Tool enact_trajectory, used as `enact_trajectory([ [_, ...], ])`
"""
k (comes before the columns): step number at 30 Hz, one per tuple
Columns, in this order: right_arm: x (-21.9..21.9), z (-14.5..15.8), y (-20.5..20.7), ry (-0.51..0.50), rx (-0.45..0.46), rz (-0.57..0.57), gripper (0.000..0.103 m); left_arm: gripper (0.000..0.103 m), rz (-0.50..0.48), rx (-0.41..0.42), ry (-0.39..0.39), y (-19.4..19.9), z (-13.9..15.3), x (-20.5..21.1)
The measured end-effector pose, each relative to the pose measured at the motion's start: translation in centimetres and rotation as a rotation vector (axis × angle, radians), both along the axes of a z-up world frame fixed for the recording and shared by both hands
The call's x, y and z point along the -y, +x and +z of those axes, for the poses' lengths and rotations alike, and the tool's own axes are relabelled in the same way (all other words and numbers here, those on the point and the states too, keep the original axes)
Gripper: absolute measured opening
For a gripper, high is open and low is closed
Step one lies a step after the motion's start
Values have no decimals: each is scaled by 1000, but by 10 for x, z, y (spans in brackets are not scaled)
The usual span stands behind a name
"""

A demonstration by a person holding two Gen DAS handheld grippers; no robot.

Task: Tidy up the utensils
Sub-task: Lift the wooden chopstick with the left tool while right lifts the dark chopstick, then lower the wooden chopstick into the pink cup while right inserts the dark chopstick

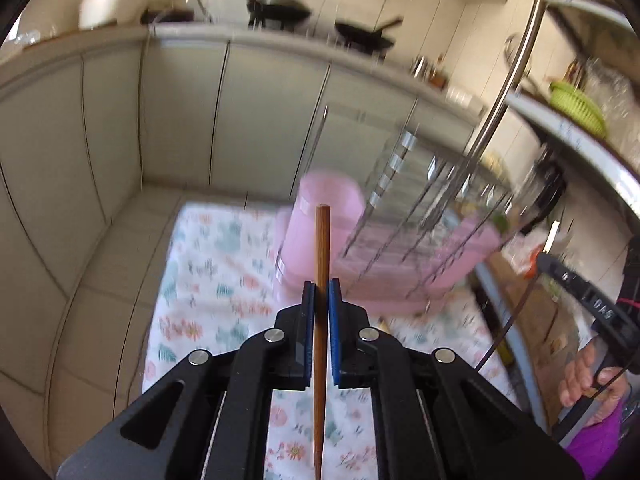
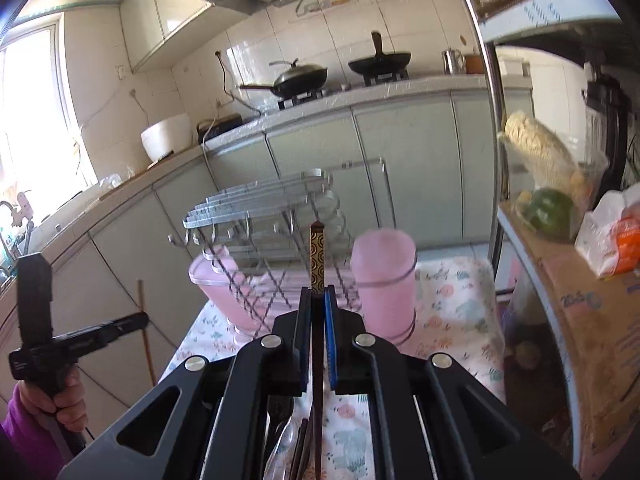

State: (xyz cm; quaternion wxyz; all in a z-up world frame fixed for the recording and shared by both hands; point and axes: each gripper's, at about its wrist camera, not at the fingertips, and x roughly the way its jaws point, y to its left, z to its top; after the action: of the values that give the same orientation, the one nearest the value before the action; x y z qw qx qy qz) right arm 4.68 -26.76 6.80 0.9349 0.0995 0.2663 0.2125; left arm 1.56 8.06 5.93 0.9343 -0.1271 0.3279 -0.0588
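Observation:
In the left wrist view my left gripper [image 1: 321, 285] is shut on a plain brown wooden chopstick [image 1: 322, 240]. The stick is held upright above the floral cloth, its top in front of a pink cup [image 1: 340, 200]. In the right wrist view my right gripper [image 2: 318, 294] is shut on a dark chopstick with a gold-patterned end [image 2: 317, 258]. The pink cup [image 2: 384, 280] stands in a wire ring just to its right. A wire dish rack [image 2: 260, 208] over a pink drip tray [image 2: 218, 292] lies ahead. A spoon and more chopsticks [image 2: 286, 440] lie under the right gripper.
A floral cloth [image 1: 208, 264] covers the table. A shelf with a cardboard box [image 2: 592, 320], bags and green vegetables [image 2: 548, 208] stands close on the right behind a shiny metal pole [image 2: 494, 120]. Cabinets and a counter with woks [image 2: 300, 76] lie behind.

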Motion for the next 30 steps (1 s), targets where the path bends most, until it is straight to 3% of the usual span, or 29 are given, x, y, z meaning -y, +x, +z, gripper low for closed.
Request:
enact_trajectory([
  [6,10,50,-2,21,131,-53,6,6,57,203,-48,-4,60,-5],
  [13,25,114,2,46,321,-140,6,6,114,349,-84,14,120,-11],
  [18,33,142,15,48,409,-193,6,6,165,441,-52,31,145,-9],
  [24,31,136,45,27,398,-216,6,6,235,515,-9,59,145,-8],
  [30,26,104,77,-4,334,-218,6,6,250,525,31,87,118,-4],
])
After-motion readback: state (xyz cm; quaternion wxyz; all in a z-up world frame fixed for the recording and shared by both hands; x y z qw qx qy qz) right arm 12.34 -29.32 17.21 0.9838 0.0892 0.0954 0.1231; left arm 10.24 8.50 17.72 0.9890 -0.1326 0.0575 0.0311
